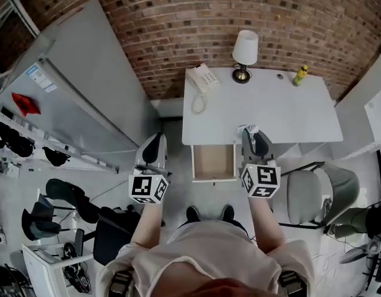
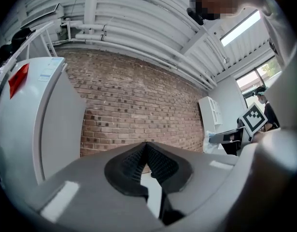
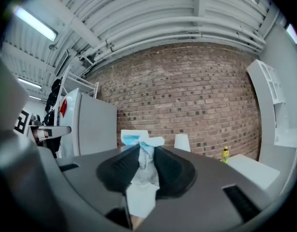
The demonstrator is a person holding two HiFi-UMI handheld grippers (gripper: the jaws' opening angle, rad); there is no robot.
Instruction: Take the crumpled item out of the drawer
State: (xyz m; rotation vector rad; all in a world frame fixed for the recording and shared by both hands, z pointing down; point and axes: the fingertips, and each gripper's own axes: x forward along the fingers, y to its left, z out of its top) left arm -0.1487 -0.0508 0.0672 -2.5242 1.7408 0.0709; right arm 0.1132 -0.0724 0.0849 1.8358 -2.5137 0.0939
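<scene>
Crumpled item [image 3: 140, 164], white with a pale blue patch, is seen pinched between the pads of the right gripper [image 1: 254, 142], its top bunched above the fingertips. In the head view the crumpled item [image 1: 249, 130] is held over the front edge of the white desk [image 1: 271, 113], just right of the open drawer [image 1: 213, 177] and clear of it. The drawer is pulled out toward the person, its pale brown bottom exposed. The left gripper [image 1: 152, 148] is held to the left of the drawer, off the desk; its jaws are closed tip to tip with nothing between them. On the desk a white telephone [image 1: 202, 78] is noted at the back left, a lamp [image 1: 245, 51] at the back centre, and a yellow bottle [image 1: 300, 75] at the back right. A grey chair [image 1: 311, 193] is placed to the right of the person, and a brick wall [image 1: 196, 23] is seen behind the desk.
</scene>
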